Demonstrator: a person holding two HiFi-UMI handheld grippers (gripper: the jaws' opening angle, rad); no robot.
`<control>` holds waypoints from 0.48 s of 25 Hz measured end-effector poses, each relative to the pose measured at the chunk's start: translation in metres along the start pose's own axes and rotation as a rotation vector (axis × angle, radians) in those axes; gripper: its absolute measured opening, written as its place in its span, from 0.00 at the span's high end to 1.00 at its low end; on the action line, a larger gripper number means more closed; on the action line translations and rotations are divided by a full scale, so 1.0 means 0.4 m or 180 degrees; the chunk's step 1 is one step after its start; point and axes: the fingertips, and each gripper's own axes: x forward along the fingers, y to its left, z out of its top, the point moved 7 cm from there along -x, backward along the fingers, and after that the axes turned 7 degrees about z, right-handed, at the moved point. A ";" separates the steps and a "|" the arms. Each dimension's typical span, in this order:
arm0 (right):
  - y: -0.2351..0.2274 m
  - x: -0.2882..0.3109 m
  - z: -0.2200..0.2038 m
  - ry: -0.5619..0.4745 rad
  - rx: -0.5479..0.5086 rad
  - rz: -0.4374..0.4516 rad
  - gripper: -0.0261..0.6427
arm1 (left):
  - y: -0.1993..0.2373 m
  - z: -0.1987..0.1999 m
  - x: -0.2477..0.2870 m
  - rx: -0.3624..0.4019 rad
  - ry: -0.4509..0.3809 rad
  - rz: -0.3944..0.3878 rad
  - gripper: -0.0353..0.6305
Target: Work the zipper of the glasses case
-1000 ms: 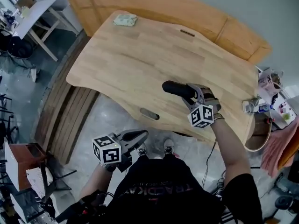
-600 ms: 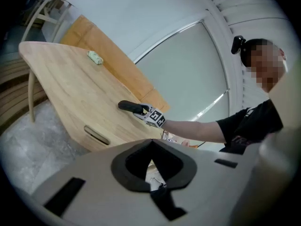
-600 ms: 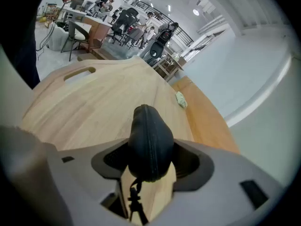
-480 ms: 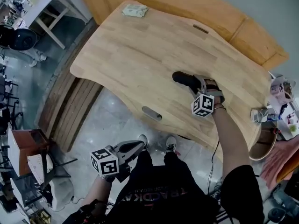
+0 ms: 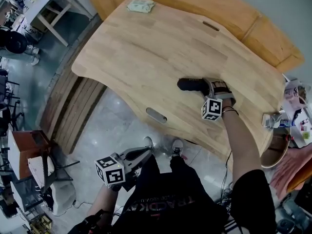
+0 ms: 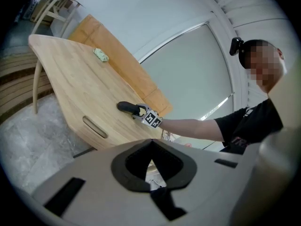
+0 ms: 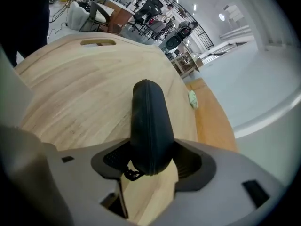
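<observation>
So the black glasses case (image 7: 149, 121) is over on the right half of the wooden table (image 5: 146, 57), and the right gripper (image 7: 150, 157) has it by the near end. Its jaws are spread wide, but that's only because the case is fat: the pads are pressed against both flanks, so it's a proper clamp. The case sits on edge with the zip seam (image 7: 146, 107) facing up. From here I honestly can't tell if it's resting on the wood or held a hair off it.

The left gripper (image 5: 141, 154) isn't in the game yet. It hangs low, off the near edge of the table by the person's legs, jaws pressed together on nothing.

My read is that this is the hold-it-steady stage and the zipper itself hasn't been touched. The seam looks closed along the stretch I can see. The zipper pull (image 7: 128, 173) dangles off the near end, right down in the throat of the right gripper, just beside one pad.

The next move is on the left gripper. It has to come up over the table, open up, and pinch that little pull. That's a tight spot with the other jaws crowding it, so it'll want a careful angle.

There's also a small pale green packet (image 5: 140, 5) way off at the far corner.
</observation>
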 end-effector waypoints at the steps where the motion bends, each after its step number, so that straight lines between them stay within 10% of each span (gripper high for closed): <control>1: 0.005 0.002 -0.001 0.0005 0.0016 0.0010 0.55 | 0.001 -0.001 0.002 -0.0001 0.0001 0.0002 0.93; 12: 0.029 -0.010 0.015 -0.0009 -0.0036 0.0066 0.50 | -0.008 0.001 0.022 0.0006 0.0014 -0.0064 0.93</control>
